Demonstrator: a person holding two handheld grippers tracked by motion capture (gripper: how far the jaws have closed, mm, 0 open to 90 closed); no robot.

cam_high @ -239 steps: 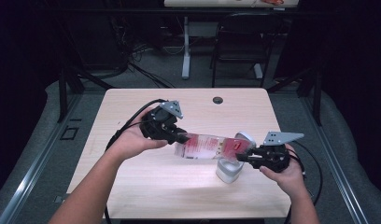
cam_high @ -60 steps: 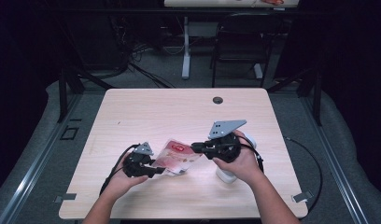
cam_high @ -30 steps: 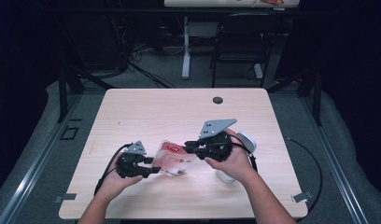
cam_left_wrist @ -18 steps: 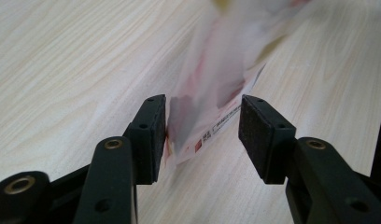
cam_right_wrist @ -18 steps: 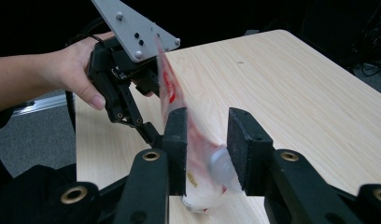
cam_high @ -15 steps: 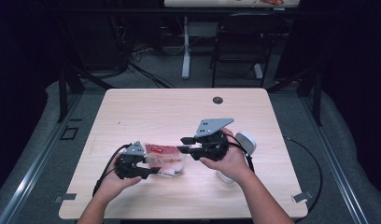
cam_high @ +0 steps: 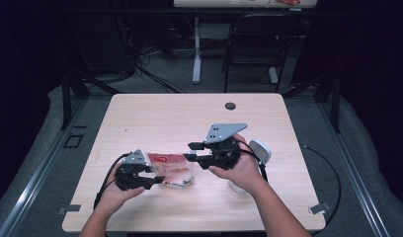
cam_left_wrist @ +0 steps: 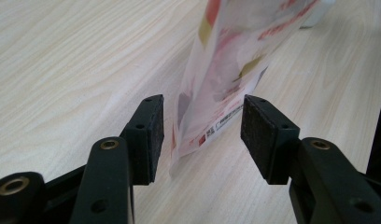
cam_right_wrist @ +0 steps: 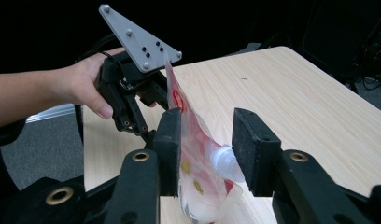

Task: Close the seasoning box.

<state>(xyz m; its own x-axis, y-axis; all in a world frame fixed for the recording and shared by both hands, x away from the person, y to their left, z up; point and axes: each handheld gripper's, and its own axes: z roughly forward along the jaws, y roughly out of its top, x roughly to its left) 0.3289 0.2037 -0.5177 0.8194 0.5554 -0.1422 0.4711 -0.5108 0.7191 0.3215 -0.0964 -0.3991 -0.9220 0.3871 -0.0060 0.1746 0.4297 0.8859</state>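
Red-and-white pouch (cam_high: pixel 171 169) lies on table (cam_high: pixel 155 118), long axis running between both grippers. Left gripper (cam_left_wrist: pixel 200 135) spread around its bottom edge; right gripper (cam_right_wrist: pixel 205 149) spread around spout (cam_right_wrist: pixel 226 163), possibly touching.

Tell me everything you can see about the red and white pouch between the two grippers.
The pouch is a soft, glossy plastic bag printed in red, white and some yellow, with a white spout on one side. It stands on edge on the wooden table. The left gripper has open jaws around one end; the right gripper has open jaws around the spout end.
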